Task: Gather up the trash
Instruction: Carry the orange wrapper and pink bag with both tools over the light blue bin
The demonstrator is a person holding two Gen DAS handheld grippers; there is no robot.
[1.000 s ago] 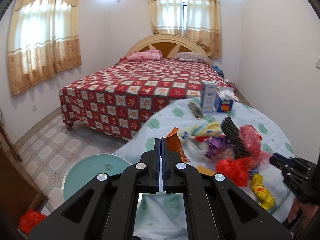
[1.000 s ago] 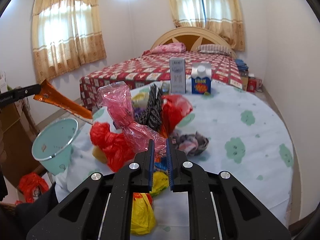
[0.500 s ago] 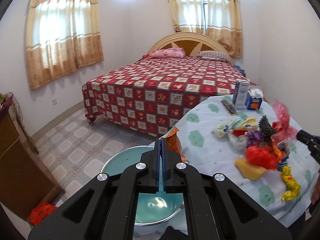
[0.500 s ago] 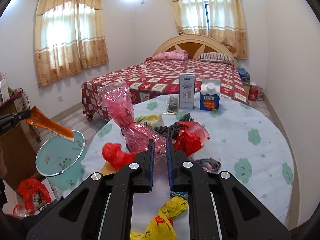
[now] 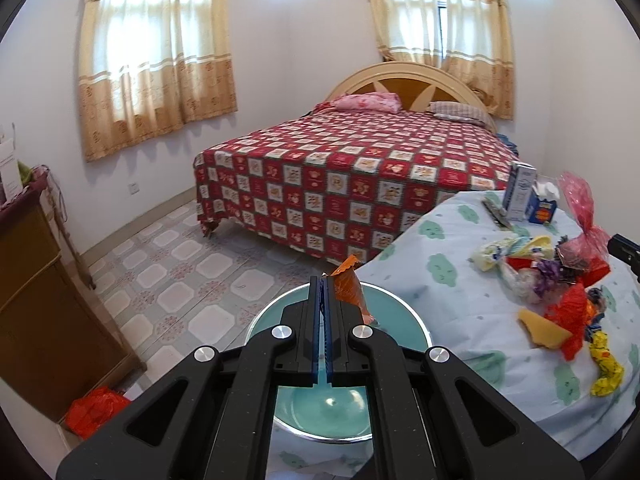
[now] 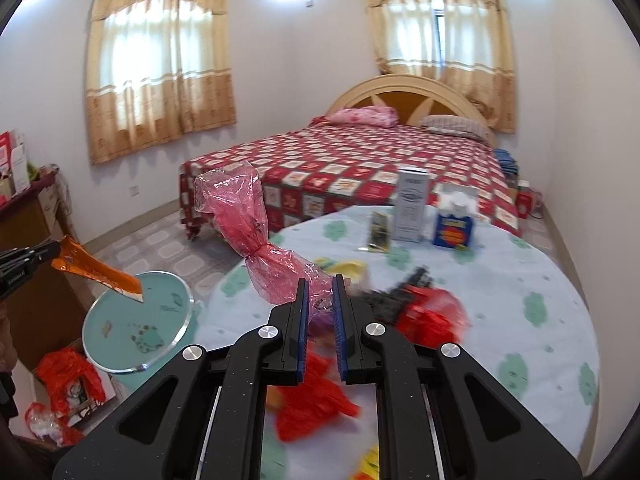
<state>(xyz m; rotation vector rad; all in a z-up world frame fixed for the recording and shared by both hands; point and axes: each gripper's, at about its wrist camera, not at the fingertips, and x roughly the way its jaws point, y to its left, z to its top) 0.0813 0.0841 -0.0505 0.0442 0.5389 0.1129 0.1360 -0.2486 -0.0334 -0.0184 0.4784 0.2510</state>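
Both tongs are clamping feather-light trash: my left gripper [image 5: 322, 280] is pinching the crinkly orange wrapper [image 5: 350, 286] by its edge over the bin [image 5: 416, 322], my right gripper [image 6: 319, 284] is bunching the soft, probably slippery pink bag [image 6: 256, 232] above the table [image 6: 520, 280].

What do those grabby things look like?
Both tools, left and right, look alike: matte black plastic, speckled, with two arms spreading in a V shape, cut-out holes, and round silver bolts. The fingers are straight and flat with ribbed blue pads inside. No cables or sleeves show.
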